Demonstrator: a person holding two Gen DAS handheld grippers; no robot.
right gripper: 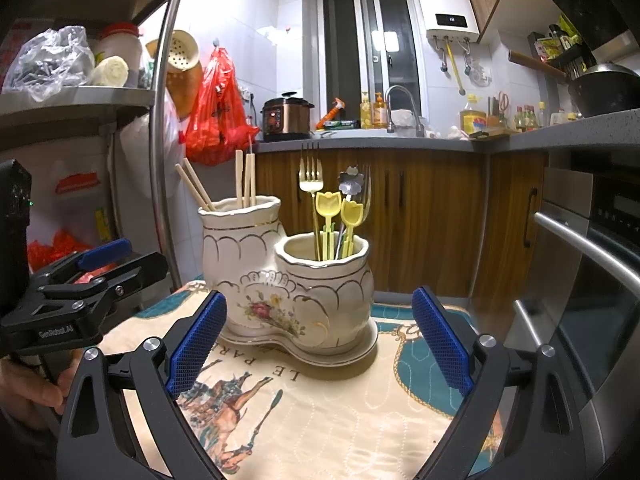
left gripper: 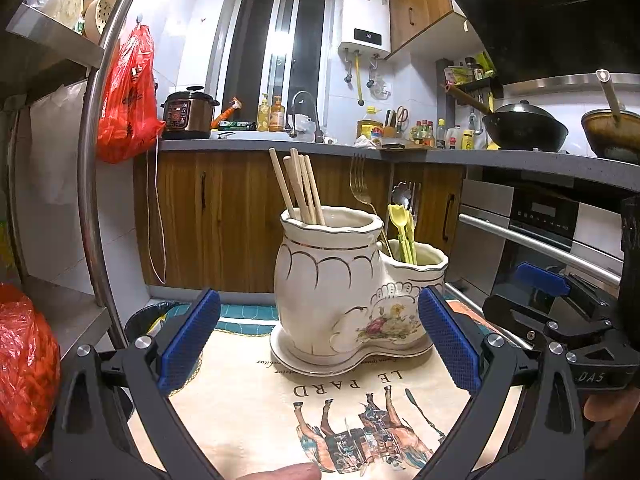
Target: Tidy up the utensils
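Left gripper (left gripper: pixel 320 336): its blue-padded fingers (left gripper: pixel 188 344) stand spread wide and hold nothing; the ceramic holder (left gripper: pixel 340 280) sits between and beyond them, touched by neither pad. Right gripper (right gripper: pixel 318 340): likewise spread wide and empty, its pads (right gripper: pixel 440 344) flanking the same holder from the other side without contact. In the left view the right gripper appears at the right edge, and a fingertip shows at the bottom edge.

The holder is a cream, gold-trimmed, two-compartment vessel on a matching saucer (right gripper: pixel 352 354), upright on a printed cloth (right gripper: pixel 320 420) with horse figures and lettering. Tall compartment: wooden chopsticks (right gripper: pixel 244 178), leaning at differing angles. Low compartment: a gold fork (right gripper: pixel 311 178), tines up; two yellow tulip-shaped plastic picks (right gripper: pixel 329 204); a silver flower-headed utensil (right gripper: pixel 351 182).

Surroundings: wooden cabinet doors (right gripper: pixel 432 220) under a grey counter (right gripper: pixel 360 144) that carries a pressure cooker (right gripper: pixel 286 116), a tap and bottles; a red plastic bag (right gripper: pixel 218 112) hangs beside a steel shelf rack (right gripper: pixel 160 120); an oven (right gripper: pixel 592 248) with a bar handle stands to the right.
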